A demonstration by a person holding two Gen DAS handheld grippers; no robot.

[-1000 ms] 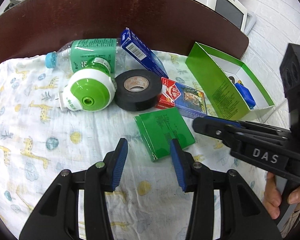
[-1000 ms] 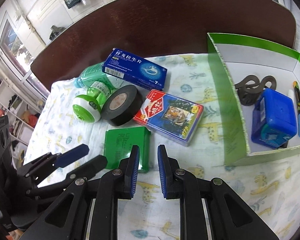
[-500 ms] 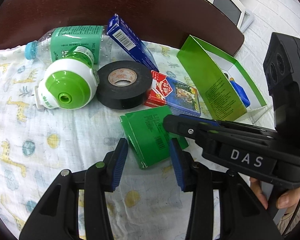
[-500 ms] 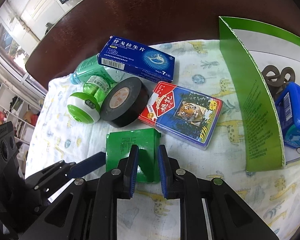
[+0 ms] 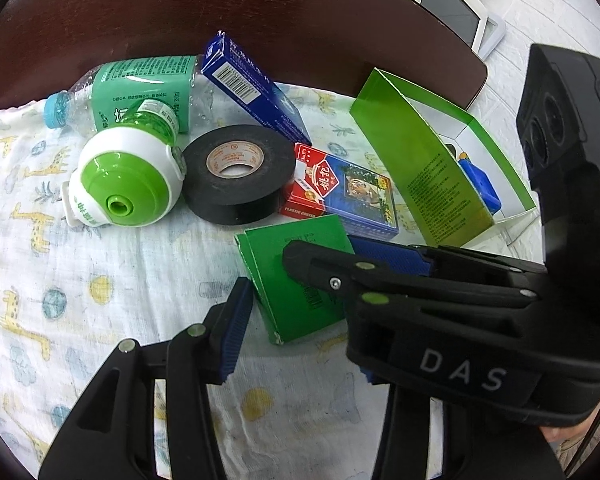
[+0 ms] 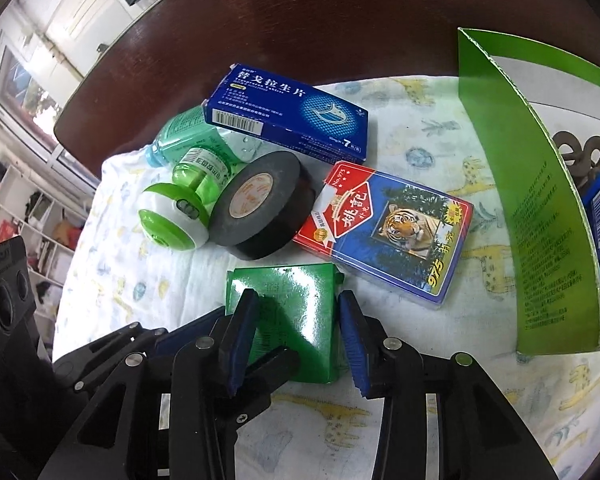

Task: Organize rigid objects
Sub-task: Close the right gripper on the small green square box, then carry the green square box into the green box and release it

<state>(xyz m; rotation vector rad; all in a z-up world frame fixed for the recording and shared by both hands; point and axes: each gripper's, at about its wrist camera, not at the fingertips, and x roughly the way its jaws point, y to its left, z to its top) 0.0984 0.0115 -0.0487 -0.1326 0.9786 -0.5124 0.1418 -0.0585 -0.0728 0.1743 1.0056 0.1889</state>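
1. The right gripper (image 6: 300, 336) has its jaws spread apart, one on each side of the flat green box (image 6: 296, 312); contact cannot be confirmed.
2. The green box lies flat on the giraffe-print cloth (image 5: 100, 280), just in front of the black tape roll (image 6: 260, 208) and the tiger card pack (image 6: 392, 232).
3. The left gripper (image 5: 300, 332) has its jaws apart at the same box; the right gripper crosses over its right finger.
4. The open green tray (image 6: 540, 208) stands to the right.
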